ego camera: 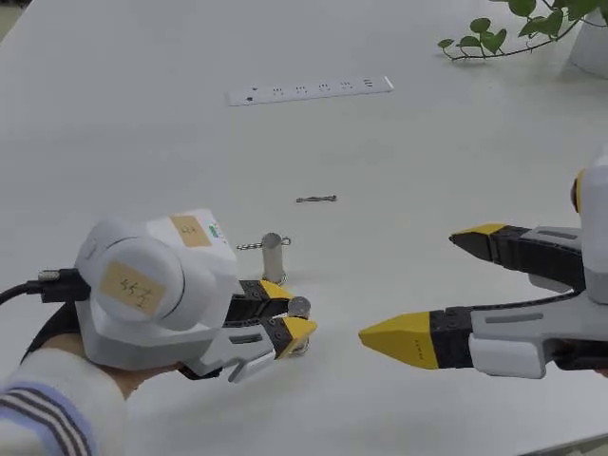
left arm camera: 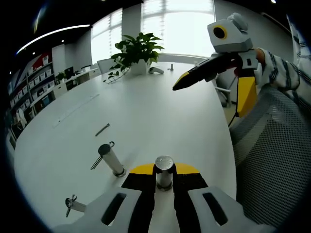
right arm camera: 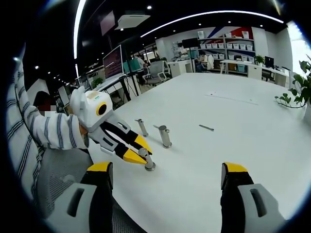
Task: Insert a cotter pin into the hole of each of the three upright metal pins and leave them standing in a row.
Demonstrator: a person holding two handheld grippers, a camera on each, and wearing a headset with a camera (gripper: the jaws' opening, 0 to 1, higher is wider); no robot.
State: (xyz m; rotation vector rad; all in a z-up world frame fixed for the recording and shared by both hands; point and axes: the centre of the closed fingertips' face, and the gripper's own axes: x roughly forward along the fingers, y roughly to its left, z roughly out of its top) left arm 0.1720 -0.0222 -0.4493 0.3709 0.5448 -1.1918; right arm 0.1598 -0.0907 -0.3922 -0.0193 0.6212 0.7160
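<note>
Currently the left claw (ego camera: 288,311) is pinching an upright metal pin (left arm camera: 164,167) between its yellow-tipped jaws, and the pin is standing on the white surface (ego camera: 399,142) near the person's edge. Just beyond it a second metal pin (ego camera: 273,256) is standing upright, with a fitted cotter pin (ego camera: 252,245) sticking out sideways through its top. In the left gripper view a third metal pin (left arm camera: 80,207) is showing beside the claw's body, with its own cotter pin (left arm camera: 71,201) through it. A loose cotter pin (ego camera: 315,199) is lying flat farther out, apart from all three. The right claw (ego camera: 410,285) is hovering off to the side, jaws spread wide and gripping nothing. A power strip (ego camera: 310,90) and a plant (ego camera: 513,24) are sitting at the far side.
</note>
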